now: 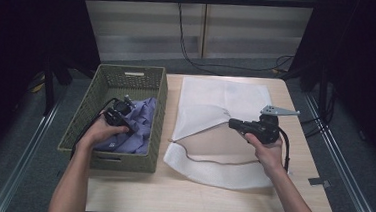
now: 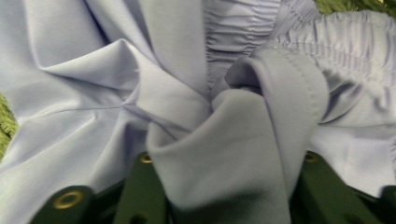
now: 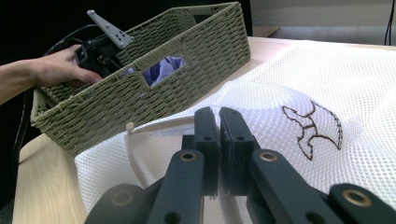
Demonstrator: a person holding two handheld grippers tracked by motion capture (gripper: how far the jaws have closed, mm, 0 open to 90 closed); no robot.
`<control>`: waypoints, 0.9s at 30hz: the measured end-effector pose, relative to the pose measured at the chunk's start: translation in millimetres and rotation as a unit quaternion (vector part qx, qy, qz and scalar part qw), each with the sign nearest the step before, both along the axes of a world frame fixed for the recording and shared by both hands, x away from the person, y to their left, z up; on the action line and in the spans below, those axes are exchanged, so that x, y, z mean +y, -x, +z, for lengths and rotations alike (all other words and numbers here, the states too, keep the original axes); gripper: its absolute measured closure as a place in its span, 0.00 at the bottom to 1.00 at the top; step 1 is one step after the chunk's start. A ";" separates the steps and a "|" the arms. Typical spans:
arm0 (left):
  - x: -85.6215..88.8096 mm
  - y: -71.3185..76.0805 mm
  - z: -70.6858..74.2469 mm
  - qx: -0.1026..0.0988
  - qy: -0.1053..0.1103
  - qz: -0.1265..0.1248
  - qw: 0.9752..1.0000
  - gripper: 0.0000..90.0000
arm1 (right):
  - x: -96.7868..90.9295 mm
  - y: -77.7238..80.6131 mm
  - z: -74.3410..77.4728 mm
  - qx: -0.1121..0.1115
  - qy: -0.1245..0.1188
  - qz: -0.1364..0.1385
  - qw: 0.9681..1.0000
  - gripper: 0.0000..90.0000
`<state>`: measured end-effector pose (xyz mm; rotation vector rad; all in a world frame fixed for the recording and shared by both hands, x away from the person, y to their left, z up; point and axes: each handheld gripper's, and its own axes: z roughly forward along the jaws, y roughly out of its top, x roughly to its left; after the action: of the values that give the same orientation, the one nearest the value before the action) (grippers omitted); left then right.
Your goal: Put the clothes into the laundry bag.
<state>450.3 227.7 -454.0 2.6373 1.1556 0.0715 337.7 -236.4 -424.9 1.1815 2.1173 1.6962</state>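
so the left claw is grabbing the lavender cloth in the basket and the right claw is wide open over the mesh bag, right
Not quite. The right claw is shut, its jaws pressed together over the mesh bag, as the right gripper view shows. The left claw does grip the lavender cloth in the basket.

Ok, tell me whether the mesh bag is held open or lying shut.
Held open: the right claw pinches the mesh bag by its upper layer and lifts it, leaving a gap at the mouth.

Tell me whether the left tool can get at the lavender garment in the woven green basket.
Likely yes: the left tool is already inside the open-topped woven green basket, with a fold of the lavender garment bunched between its jaws.
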 end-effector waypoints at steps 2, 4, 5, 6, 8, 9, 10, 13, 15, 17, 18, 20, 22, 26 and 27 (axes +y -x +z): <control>2.2 -0.5 0.8 -0.011 -0.004 -0.004 1.000 0.78 | -0.6 0.2 0.2 0.000 0.000 -0.001 1.000 0.96; 5.8 0.9 1.7 -0.013 0.013 0.003 1.000 0.80 | -0.8 0.2 0.2 0.000 -0.002 0.001 1.000 0.96; 9.5 1.7 4.9 -0.021 0.020 0.002 1.000 0.83 | -1.0 0.5 0.2 0.000 0.000 0.000 1.000 0.96; 9.6 3.2 5.5 -0.029 0.027 0.008 0.999 0.84 | -1.0 0.6 0.3 0.000 0.000 0.000 1.000 0.96; 10.3 5.6 8.3 -0.031 0.037 0.018 0.999 0.85 | -1.0 0.6 0.4 -0.001 -0.001 0.000 1.000 0.96; 11.4 5.8 9.7 -0.038 0.041 0.019 0.998 0.85 | -1.0 0.7 0.6 0.000 -0.001 -0.001 1.000 0.96; 14.6 6.7 15.0 -0.047 0.047 0.013 0.998 0.86 | -1.3 0.8 0.8 0.000 -0.001 -0.001 1.000 0.96; 16.7 9.6 19.3 -0.058 0.066 0.020 0.996 0.86 | -1.3 1.0 1.2 0.001 -0.002 -0.002 1.000 0.96; 21.3 12.2 25.5 -0.072 0.085 0.023 0.994 0.86 | -1.5 1.1 1.4 0.000 -0.002 -0.002 1.000 0.96; 25.5 17.2 33.1 -0.091 0.098 0.029 0.991 0.86 | -1.8 1.2 1.5 -0.001 -0.002 -0.002 1.000 0.96; 26.6 19.1 35.4 -0.098 0.102 0.028 0.990 0.86 | -1.9 1.2 1.5 -0.001 -0.003 -0.002 1.000 0.96; 26.1 21.7 37.4 -0.099 0.107 0.018 0.989 0.86 | -1.6 1.2 1.4 -0.001 -0.003 -0.002 1.000 0.96; 25.5 25.0 40.7 -0.108 0.096 0.008 0.989 0.86 | -1.3 1.2 1.3 -0.002 -0.003 -0.003 1.000 0.96; 28.4 30.4 45.9 -0.134 0.117 0.017 0.984 0.86 | -2.1 1.4 2.4 -0.003 -0.004 -0.002 1.000 0.96; 28.4 30.4 45.9 -0.134 0.117 0.017 0.984 0.86 | -2.1 1.4 2.4 -0.003 -0.004 -0.002 1.000 0.96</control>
<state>419.9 256.1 -408.0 2.3189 1.0479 0.2701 336.3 -238.6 -422.5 1.1807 2.1059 1.7046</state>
